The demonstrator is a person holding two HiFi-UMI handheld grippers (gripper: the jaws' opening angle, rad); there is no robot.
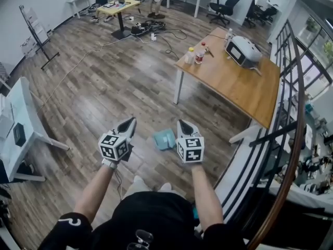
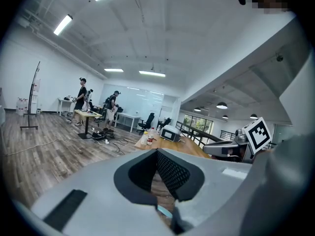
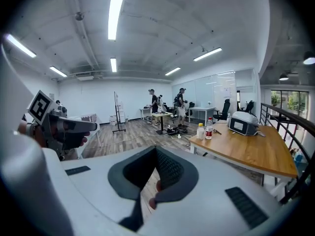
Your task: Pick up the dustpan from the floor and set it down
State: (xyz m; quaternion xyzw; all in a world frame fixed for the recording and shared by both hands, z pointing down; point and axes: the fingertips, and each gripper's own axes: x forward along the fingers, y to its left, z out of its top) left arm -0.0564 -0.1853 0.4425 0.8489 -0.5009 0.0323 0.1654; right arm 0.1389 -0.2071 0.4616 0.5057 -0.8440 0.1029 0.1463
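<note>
1. Head view: I have both arms held out in front of me at about waist height. The left tongs [image 1: 130,123] and right tongs [image 1: 183,125] point forward over the wooden floor [image 1: 104,92]. Each pair comes to a closed point with nothing in it, which fits hands that have not yet gone down for a pickup. The dustpan [image 1: 165,139] is the pale blue piece lying flat on the floor below and between the two tongs. It is nearer the right pair, so I judge that hand the natural one to lower. To the right stands a wooden counter [image 1: 244,90] with bottles [image 1: 196,54] and a white box-like device [image 1: 243,51]. A railing [image 1: 292,77] runs behind it.

2. Left gripper view: The camera looks almost level across the room, not at the floor, so these tongs are simply carried. The black pads meet at the tip, together on nothing. A thin pale blue sliver low in the gap may be the dustpan, but it is too small for me to be sure.

3. Right gripper view: The pads are also pressed together and empty, aimed out toward the counter and not downward. The dustpan does not show here. I would need to open these tongs and tilt them down before any grasp.
</note>
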